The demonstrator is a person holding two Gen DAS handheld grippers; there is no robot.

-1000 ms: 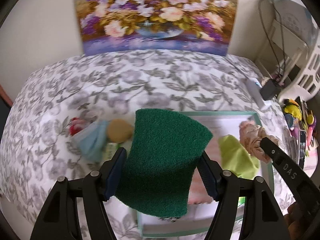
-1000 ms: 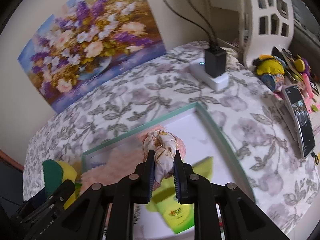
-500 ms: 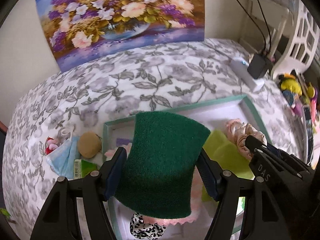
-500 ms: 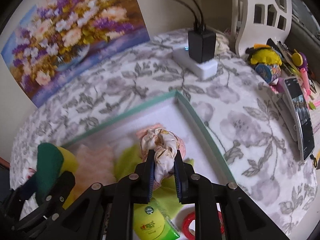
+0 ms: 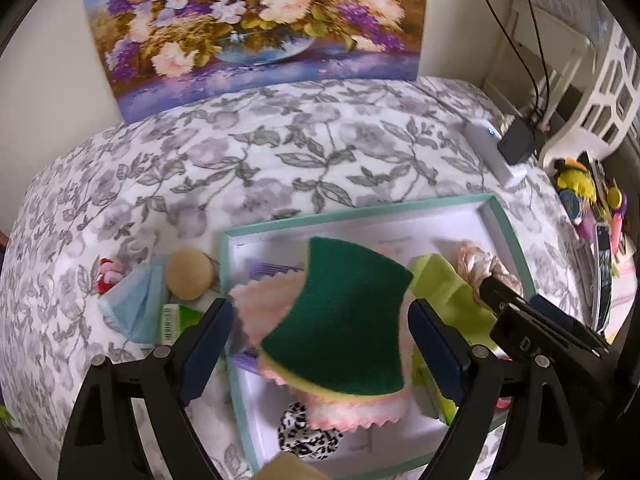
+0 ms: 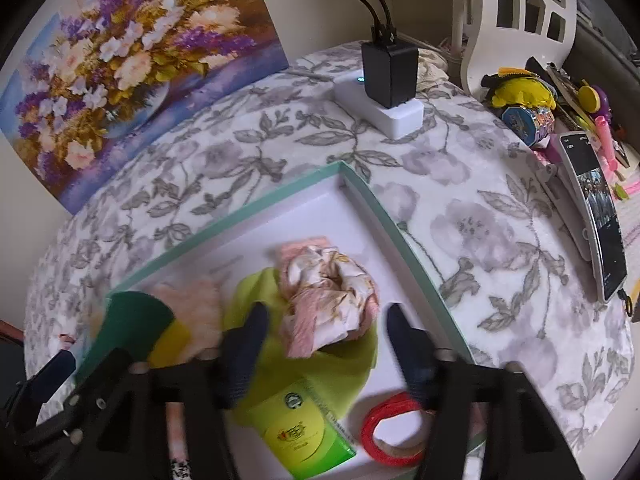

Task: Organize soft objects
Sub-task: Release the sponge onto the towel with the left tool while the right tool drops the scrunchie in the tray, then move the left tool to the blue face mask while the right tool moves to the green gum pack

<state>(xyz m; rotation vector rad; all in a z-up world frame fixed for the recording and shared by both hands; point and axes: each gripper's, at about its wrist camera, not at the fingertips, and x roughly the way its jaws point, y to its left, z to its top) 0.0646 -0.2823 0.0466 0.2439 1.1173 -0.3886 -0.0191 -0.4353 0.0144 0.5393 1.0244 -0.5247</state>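
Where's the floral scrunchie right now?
In the right wrist view, the floral scrunchie lies in the teal tray, between the open right tongs, resting on the lime-green cloth near the tray's right wall.

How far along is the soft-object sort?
Done: pink cloth, leopard scrunchie and lime cloth lie in the teal tray.
In hand: nothing; both tongs are open, sponge and floral scrunchie just released.
Left: blue mask and tan puff outside the tray.
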